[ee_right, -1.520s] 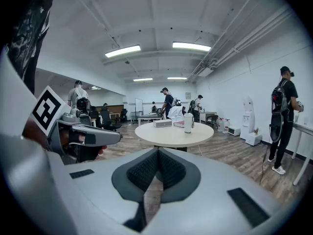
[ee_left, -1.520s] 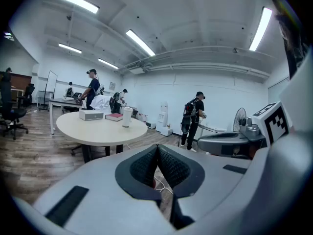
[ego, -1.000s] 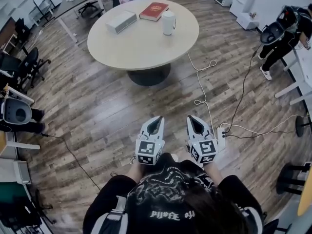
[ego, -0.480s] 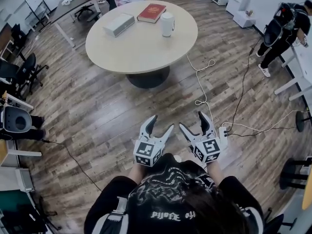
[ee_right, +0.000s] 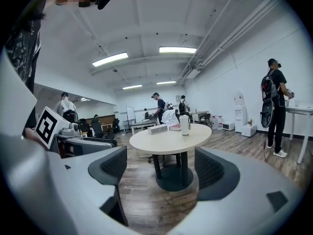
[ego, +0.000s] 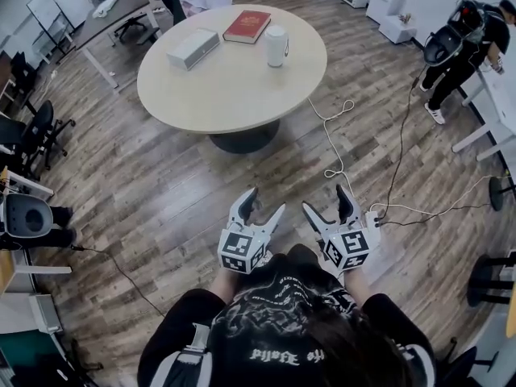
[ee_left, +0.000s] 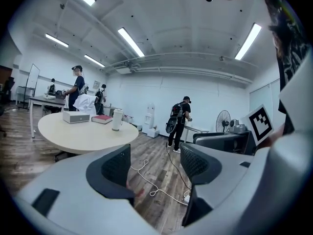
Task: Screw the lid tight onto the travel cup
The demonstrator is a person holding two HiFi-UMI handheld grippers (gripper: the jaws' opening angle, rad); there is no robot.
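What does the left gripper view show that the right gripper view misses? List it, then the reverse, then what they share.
Only the left gripper view: a standing fan and a white cable looping across the floor. Only the right gripper view: the table's dark pedestal base in full. Both: the round table carrying the travel cup, red book and white box. The left claw and the right claw hold nothing; the left stands open, the right's jaws are opening.
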